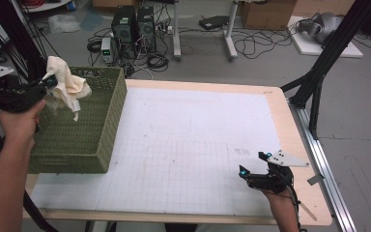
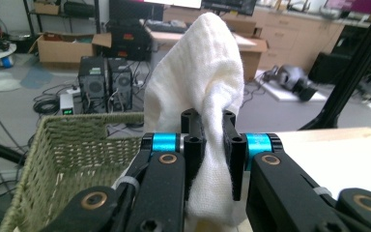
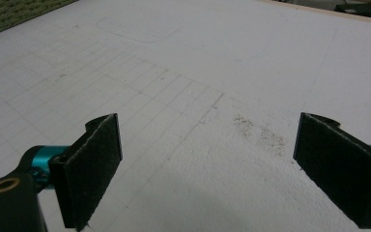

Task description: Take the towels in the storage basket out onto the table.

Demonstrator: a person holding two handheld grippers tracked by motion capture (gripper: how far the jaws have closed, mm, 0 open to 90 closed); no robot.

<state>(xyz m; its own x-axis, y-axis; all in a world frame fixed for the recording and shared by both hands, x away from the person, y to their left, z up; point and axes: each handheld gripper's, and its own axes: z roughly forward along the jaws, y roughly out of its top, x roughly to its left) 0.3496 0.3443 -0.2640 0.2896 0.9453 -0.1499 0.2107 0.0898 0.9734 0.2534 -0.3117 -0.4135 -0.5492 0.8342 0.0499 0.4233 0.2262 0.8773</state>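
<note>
Clenched on a cream cloth [image 2: 207, 87], the left tool [image 2: 215, 145] holds it above the green basket [image 1: 104, 121]; right tool [image 3: 207, 169] rests released over the table [image 1: 198, 135]. Best lifted clear of the rim, steadily.

Cream-white cloth [image 1: 66, 83], faintly ribbed weave, pale against everything nearby. Olive-green woven basket [image 1: 107, 123], tight plaited pattern across walls and rim. White mat [image 1: 193, 140] printed with a thin grey grid, plus a faint rounded outline near its far half and a small speckled grey smudge. Light wood table [image 1: 297, 140] edging the mat in tan. Black left gripper [image 2: 214, 145] with bright turquoise bands and brass-coloured pivots. Black right gripper [image 3: 207, 164] with dark, matt, slightly grainy fingers [image 3: 94, 166], one turquoise band and a brass-coloured rivet. Pale grey three-cornered plate [image 1: 287, 158] dotted with black marks. Grey floor [image 1: 357, 106] crossed by black cables.
</note>
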